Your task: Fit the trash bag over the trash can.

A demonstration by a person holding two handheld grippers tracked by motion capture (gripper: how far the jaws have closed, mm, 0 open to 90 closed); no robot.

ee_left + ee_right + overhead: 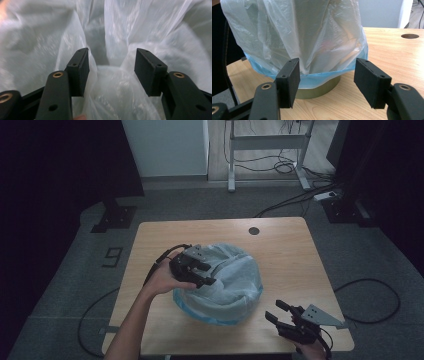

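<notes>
A round olive-green bin (319,90) stands in the middle of the wooden table (290,250), draped in a thin whitish plastic bag (232,282) with a pale blue edge (317,78) low around it. My left gripper (210,274) reaches onto the bag's upper left side from the left. In the left gripper view its jaws (111,67) stand apart with loose folds of the bag (150,25) between them, and the pads do not press. My right gripper (274,309) rests near the table's front right corner, open and empty, pointing at the bag (307,37).
A round cable hole (254,230) sits near the table's far edge. Behind the table stand a white desk frame (267,142) and dark stands, with cables (367,285) trailing across the grey floor. Bare tabletop lies right of the bin.
</notes>
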